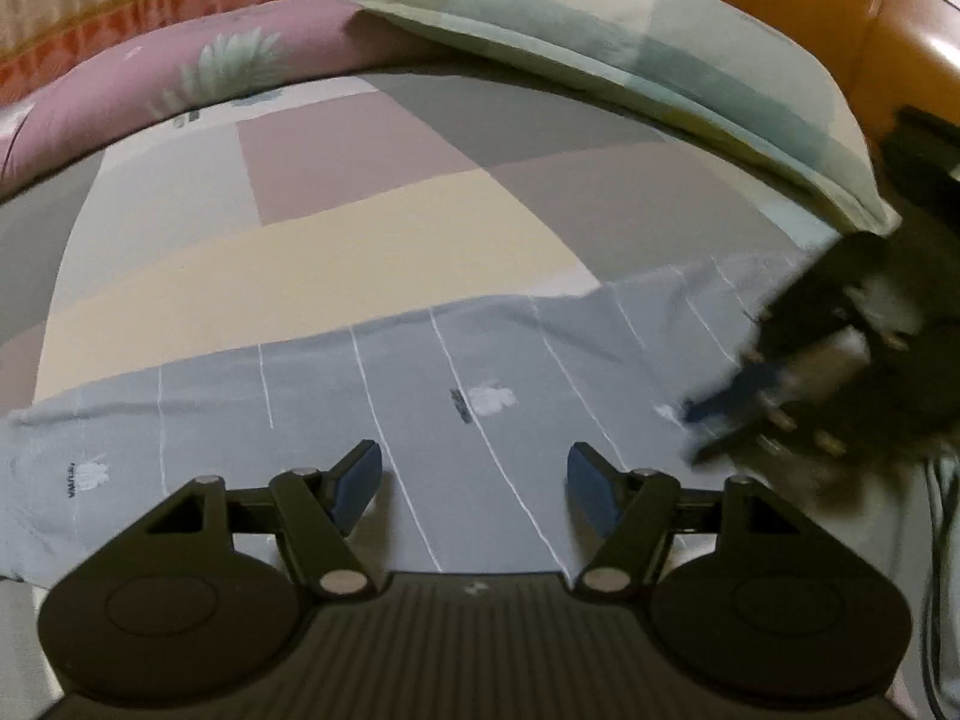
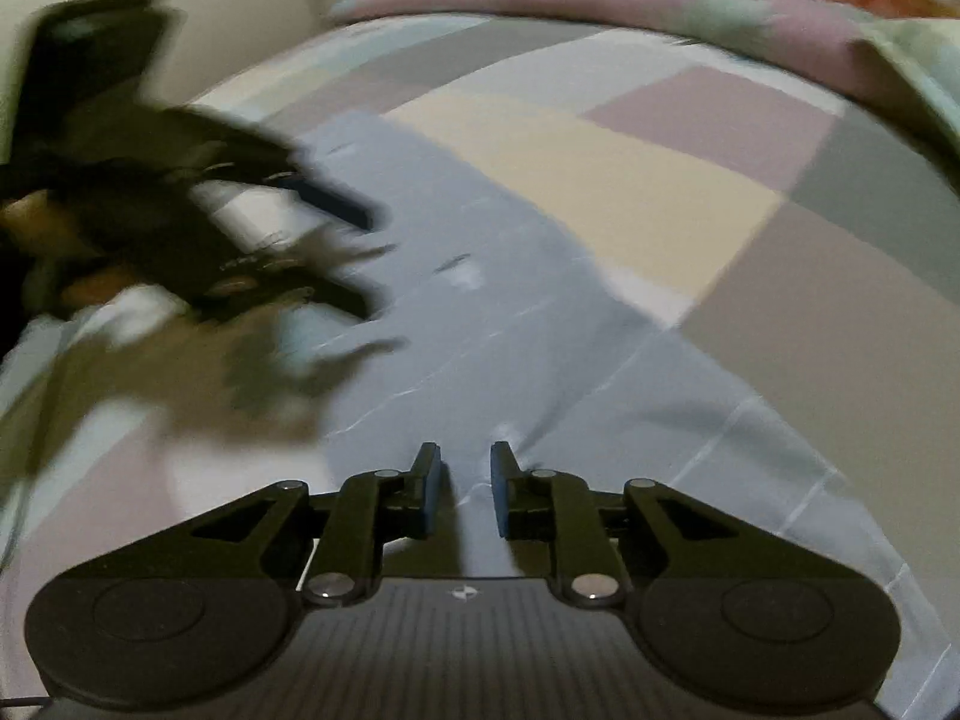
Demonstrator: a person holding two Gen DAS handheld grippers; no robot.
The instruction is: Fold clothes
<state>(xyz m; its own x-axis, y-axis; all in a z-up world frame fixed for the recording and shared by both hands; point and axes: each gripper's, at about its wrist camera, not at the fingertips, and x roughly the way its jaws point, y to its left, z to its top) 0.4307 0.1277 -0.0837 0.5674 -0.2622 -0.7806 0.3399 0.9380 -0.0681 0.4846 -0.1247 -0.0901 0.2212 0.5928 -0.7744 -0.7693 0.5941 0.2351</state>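
Observation:
A grey-blue garment (image 1: pixel 420 396) with thin white stripes and small white prints lies spread flat on the bed; it also shows in the right wrist view (image 2: pixel 492 324). My left gripper (image 1: pixel 474 480) is wide open just above the cloth near its front edge. My right gripper (image 2: pixel 465 480) hovers over the cloth with its jaws partly open and nothing between them. In the left wrist view the right gripper (image 1: pixel 720 426) is a blurred shape at the garment's right end. In the right wrist view the left gripper (image 2: pixel 360 258) is blurred at the left.
The bed sheet (image 1: pixel 336 240) has large pastel blocks. A pale green pillow (image 1: pixel 630 60) lies at the back right, a pink bolster (image 1: pixel 180 78) at the back left. An orange headboard (image 1: pixel 840 0) stands far right.

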